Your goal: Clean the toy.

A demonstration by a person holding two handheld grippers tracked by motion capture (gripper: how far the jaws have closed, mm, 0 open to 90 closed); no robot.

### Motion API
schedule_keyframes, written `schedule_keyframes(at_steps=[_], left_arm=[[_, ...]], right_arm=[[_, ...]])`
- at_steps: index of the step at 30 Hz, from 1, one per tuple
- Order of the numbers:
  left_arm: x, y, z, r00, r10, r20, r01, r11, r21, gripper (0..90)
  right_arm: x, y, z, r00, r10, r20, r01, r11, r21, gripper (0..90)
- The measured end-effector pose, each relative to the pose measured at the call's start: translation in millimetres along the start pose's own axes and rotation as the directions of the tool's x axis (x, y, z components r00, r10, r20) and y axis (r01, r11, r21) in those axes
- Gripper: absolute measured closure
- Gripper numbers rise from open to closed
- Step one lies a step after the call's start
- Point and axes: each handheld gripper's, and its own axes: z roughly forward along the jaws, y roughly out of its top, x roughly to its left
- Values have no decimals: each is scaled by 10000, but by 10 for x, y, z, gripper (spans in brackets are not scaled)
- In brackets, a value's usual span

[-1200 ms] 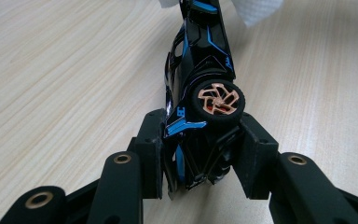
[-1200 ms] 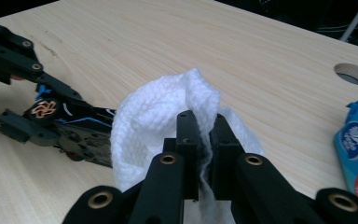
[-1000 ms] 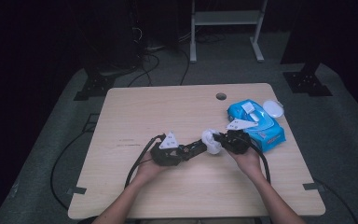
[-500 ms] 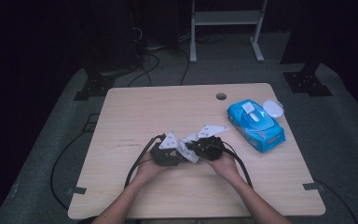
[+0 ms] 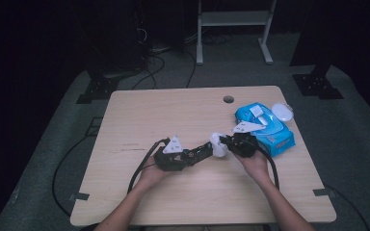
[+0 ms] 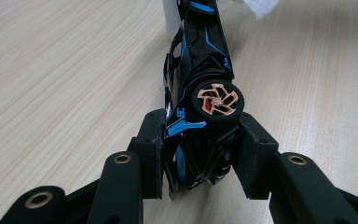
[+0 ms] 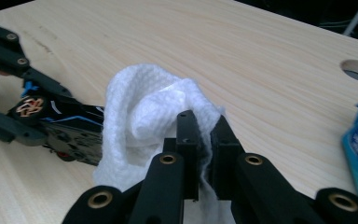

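Tongs on our left (image 6: 200,154) pinched the tail of a black toy car with blue trim (image 6: 198,79), one copper-spoked wheel (image 6: 217,101) turned up toward the camera, the car lying on its side above the bench (image 5: 173,115). Our right tongs (image 7: 204,135) were pressed together on a bunched white wet wipe (image 7: 144,116), held just against the car's far end near the middle of the bench. Behind our right hand (image 5: 255,161) lay the blue wipes pack (image 5: 270,127) with its white lid (image 5: 283,112) beside it.
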Motion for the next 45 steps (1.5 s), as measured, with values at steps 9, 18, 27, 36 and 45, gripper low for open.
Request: schedule_keyframes(at_steps=[9,18,27,36,45], left_arm=[[-56,244,-27,9992,184,-346,-185,9998,-11,415],[-11,549,266,9997,95,-241,-73,9960,893,383],[-48,760,593,10000,-79,0,77,9692,2460,437],[-30,826,660,9997,222,68,-232,9546,2970,586],[-170,764,147,9935,1136,-100,-1125,9906,781,589]], right_arm=[[-43,-91,-54,9988,313,-376,-317,9994,-109,842],[-149,-147,-205,9976,538,-434,-557,9975,-430,842],[-253,-202,-175,9942,960,-493,-981,9943,-427,841],[-275,-225,-121,9903,1198,-707,-1225,9919,-348,841],[-203,-84,-256,9781,1112,-1756,-1277,9882,-851,841]])
